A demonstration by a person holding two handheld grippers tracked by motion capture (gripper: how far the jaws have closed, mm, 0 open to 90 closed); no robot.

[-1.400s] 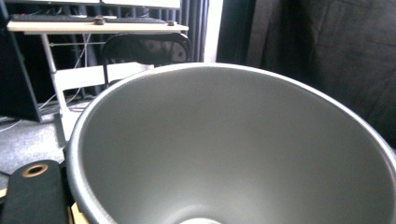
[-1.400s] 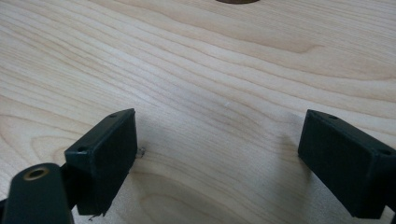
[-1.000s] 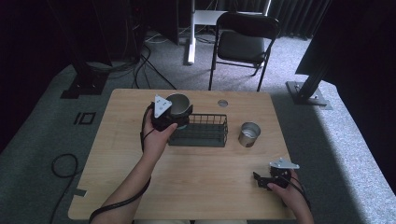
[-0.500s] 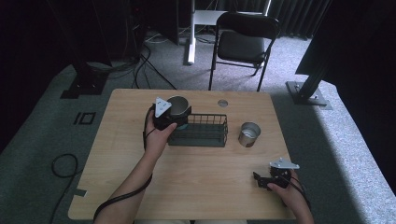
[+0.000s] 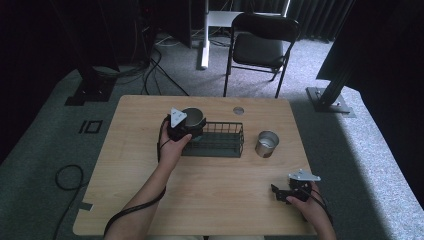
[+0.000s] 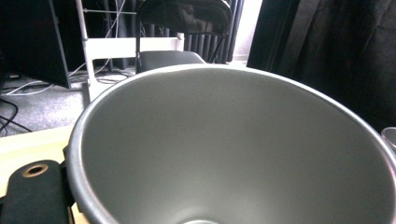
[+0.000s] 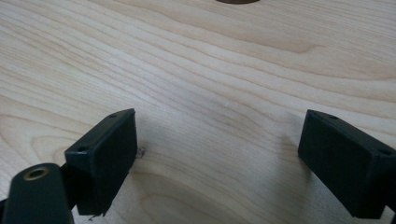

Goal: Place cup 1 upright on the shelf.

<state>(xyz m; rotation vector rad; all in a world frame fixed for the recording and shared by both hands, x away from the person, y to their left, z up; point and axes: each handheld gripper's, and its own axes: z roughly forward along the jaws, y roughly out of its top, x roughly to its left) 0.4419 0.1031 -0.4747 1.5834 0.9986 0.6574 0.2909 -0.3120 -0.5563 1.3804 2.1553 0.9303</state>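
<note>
the left gripper [image 5: 186, 125] sits just left of centre in the high view, clamped on a grey metal cup [image 5: 192, 118] that hangs at the left end of the black wire basket [image 5: 220, 140], apparently so the cup can be set down into it or lifted clear of it. in the left gripper view the cup's [image 6: 233, 149] open mouth looms right in front of the lens, tilted toward it, which suits a grip on the rim; the jaw on the inner wall is hidden, so the exact bite is my best guess. a second metal cup [image 5: 266, 143] stands upright on the desk [image 5: 210, 200], just right of the basket and apart from it, likely next in line. the right gripper [image 5: 281, 194] rests low on the desk at the lower right of the high view, out of the way; its own view shows the jaws [image 7: 219, 158] spread wide over bare wood, holding nothing.
</note>
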